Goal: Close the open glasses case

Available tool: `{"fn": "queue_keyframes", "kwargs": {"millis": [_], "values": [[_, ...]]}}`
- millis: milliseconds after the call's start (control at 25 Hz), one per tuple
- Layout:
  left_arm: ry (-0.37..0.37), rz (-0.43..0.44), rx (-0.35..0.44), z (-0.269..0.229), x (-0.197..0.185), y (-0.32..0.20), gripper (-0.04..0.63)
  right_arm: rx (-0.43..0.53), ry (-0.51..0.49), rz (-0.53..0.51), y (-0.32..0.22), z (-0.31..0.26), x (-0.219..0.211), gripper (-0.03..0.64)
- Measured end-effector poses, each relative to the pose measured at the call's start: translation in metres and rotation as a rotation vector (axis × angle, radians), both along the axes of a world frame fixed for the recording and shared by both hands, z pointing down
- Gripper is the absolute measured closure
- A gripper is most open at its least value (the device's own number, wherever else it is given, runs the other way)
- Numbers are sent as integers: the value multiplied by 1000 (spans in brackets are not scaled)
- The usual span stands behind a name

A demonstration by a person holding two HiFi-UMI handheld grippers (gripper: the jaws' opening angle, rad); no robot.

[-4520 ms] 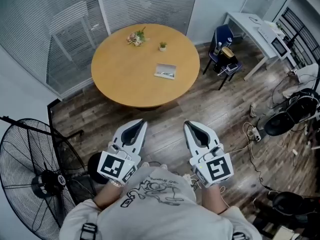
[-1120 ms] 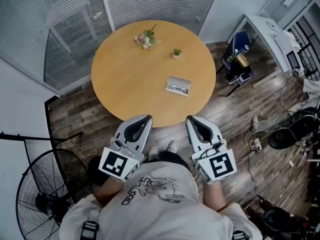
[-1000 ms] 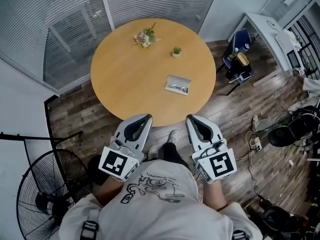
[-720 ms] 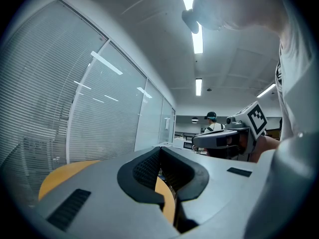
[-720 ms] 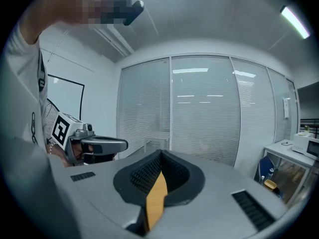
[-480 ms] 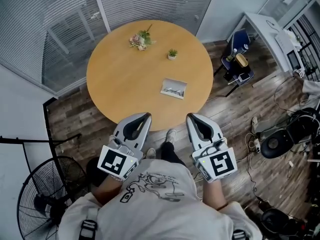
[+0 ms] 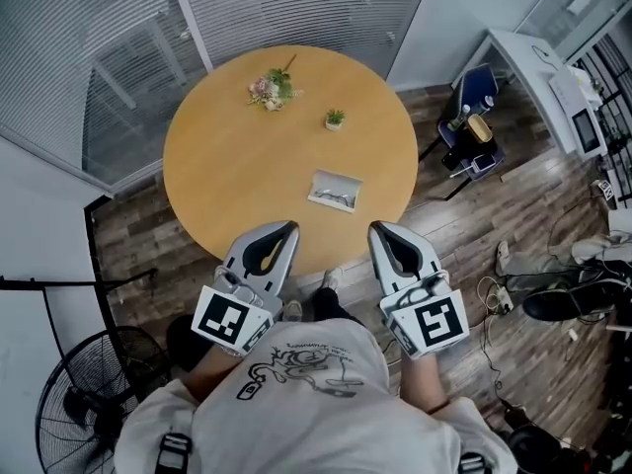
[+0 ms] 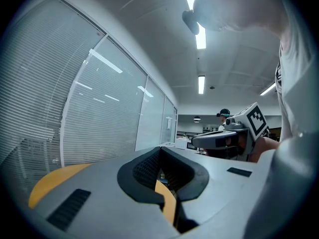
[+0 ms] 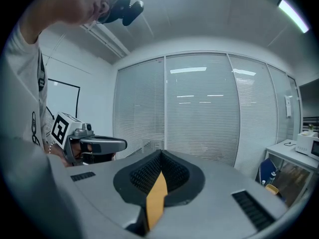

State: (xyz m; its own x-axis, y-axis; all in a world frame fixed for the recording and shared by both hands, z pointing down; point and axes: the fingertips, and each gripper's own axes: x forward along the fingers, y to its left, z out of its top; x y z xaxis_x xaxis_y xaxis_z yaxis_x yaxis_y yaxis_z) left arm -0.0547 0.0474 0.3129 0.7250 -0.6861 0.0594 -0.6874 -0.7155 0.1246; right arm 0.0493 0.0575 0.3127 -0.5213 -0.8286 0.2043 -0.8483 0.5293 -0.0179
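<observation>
The open glasses case (image 7: pixel 334 191) lies flat on the round wooden table (image 7: pixel 227 176), right of its middle, with glasses inside it. My left gripper (image 7: pixel 287 228) and right gripper (image 7: pixel 375 227) are held side by side in front of my chest, their tips over the table's near edge and well short of the case. In the left gripper view the left gripper's (image 8: pixel 160 148) tips meet with nothing between them. The right gripper (image 9: pixel 160 153) looks the same in the right gripper view. Neither gripper view shows the case.
A small bunch of flowers (image 7: pixel 269 89) and a tiny potted plant (image 7: pixel 336 118) stand on the table's far side. Glass walls with blinds run behind it. A blue chair (image 7: pixel 474 117) and a white desk (image 7: pixel 553 77) are at the right, a floor fan (image 7: pixel 79 413) at the lower left, and cables (image 7: pixel 553 284) on the floor.
The table and the case have drawn nearer in the head view as I walked forward. Both grippers now reach over the table's near edge, still shut.
</observation>
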Motion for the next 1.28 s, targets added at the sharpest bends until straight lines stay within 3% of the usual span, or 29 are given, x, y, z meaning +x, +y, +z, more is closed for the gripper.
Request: {"fn": "queue_keyframes", "kwargs": {"millis": [1280], "values": [[-28, -46, -8, 0, 109, -149, 574, 1, -24, -33, -152, 2, 112, 607]]}}
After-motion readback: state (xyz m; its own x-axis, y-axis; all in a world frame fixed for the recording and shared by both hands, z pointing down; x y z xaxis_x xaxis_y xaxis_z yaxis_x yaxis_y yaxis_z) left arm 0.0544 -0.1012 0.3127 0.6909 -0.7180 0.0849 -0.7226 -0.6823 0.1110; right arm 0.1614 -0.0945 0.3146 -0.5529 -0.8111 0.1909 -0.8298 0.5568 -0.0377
